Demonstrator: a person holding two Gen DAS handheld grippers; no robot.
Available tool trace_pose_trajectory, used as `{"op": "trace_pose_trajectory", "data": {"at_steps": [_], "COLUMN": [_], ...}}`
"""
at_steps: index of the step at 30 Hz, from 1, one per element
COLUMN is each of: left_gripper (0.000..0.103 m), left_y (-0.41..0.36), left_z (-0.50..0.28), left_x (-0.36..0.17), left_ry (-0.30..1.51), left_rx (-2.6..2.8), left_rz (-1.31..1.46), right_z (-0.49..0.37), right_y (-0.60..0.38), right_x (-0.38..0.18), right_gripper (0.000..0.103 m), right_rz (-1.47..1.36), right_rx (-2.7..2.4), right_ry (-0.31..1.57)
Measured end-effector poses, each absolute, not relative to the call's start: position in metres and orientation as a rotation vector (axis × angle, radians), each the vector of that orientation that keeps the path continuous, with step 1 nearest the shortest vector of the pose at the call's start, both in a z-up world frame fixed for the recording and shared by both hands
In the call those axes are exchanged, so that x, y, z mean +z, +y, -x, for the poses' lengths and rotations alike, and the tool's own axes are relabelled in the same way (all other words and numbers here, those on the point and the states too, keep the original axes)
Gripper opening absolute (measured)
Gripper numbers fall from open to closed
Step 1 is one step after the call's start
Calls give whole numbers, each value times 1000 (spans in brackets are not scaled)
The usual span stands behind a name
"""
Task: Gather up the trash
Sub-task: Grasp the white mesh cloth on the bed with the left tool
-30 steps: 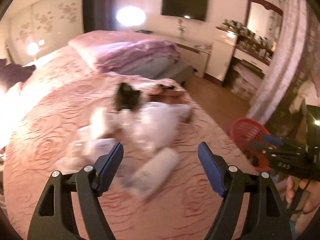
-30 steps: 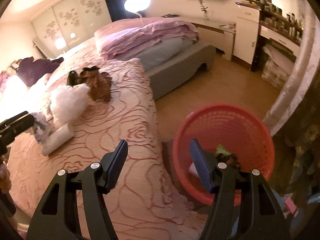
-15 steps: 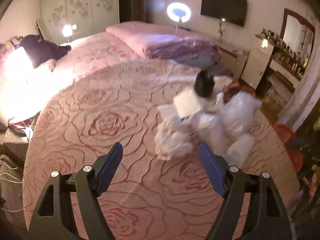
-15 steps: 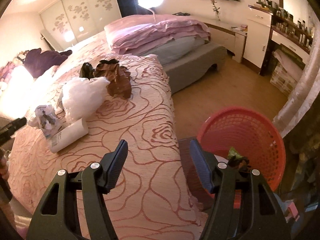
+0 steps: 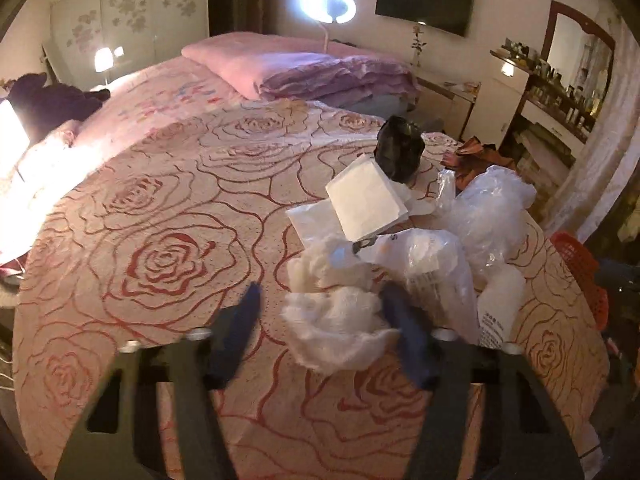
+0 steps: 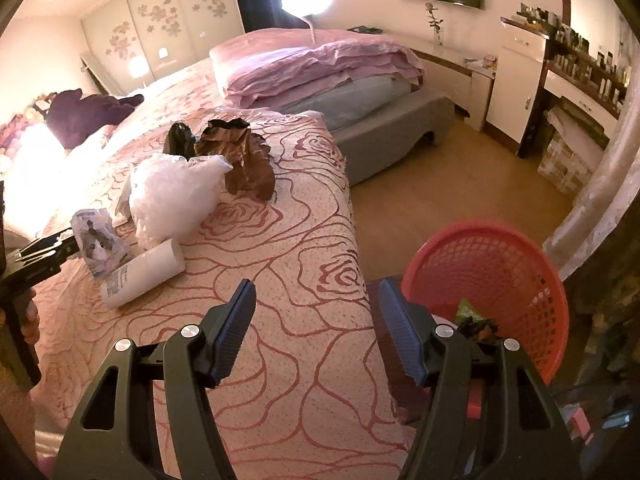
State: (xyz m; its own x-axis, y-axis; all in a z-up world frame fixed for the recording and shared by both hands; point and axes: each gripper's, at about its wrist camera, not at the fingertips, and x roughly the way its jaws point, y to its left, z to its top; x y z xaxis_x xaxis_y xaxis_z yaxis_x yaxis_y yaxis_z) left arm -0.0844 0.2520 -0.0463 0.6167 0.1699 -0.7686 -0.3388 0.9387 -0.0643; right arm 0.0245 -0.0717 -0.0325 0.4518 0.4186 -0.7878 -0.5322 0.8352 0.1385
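A pile of trash lies on the rose-patterned bedspread [image 5: 160, 256]: a fluffy white wad [image 5: 336, 316], a white square packet [image 5: 366, 204], a black bag [image 5: 400, 148], clear plastic bags [image 5: 488, 208] and a white bottle [image 5: 500, 304]. My left gripper [image 5: 326, 328] hangs low over the wad. Its jaws are closing with the wad between them: the right finger brushes it and the left finger stands apart. My right gripper [image 6: 316, 320] is open and holds nothing, above the bed's edge beside the red basket [image 6: 500, 264], which holds a few scraps.
Brown crumpled paper [image 6: 244, 160] and a printed packet [image 6: 96, 244] also lie on the bed. Folded purple bedding [image 6: 320, 64] sits further back. Wooden floor [image 6: 460, 184] runs beside the bed to a white cabinet [image 6: 516, 80] and shelves.
The left gripper has swung left and dropped closer to the pile, and its fingers have narrowed around the white wad. The right gripper has drifted slightly, still open.
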Motion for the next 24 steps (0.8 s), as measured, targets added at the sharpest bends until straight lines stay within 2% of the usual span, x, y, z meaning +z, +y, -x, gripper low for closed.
{"op": "trace_pose_trajectory", "data": {"at_steps": [1,5,18,20,24], "left_gripper": [38,31,31,31,31], "left_y": [253,257,273,278,279], "left_z": [84,88,146,154,161], "left_x": [-48,-50,-21,-15,-7], "left_ry": [862,851,774,754,735], "left_rx": [294,296,449,466,477], "left_rz": [219,242,271,286,294], "right_z": [-24,-24,-26,-27,-30], "right_y": [-70,-57,15,25,45], "right_x": [-32,-31,-25,-25,-25], "right_gripper": [62,62,63,71,76], "right_rz": [138,154,202,203,207], "right_rx": [592,616,763,772,785], "right_ry": [932,932,922,915,902]}}
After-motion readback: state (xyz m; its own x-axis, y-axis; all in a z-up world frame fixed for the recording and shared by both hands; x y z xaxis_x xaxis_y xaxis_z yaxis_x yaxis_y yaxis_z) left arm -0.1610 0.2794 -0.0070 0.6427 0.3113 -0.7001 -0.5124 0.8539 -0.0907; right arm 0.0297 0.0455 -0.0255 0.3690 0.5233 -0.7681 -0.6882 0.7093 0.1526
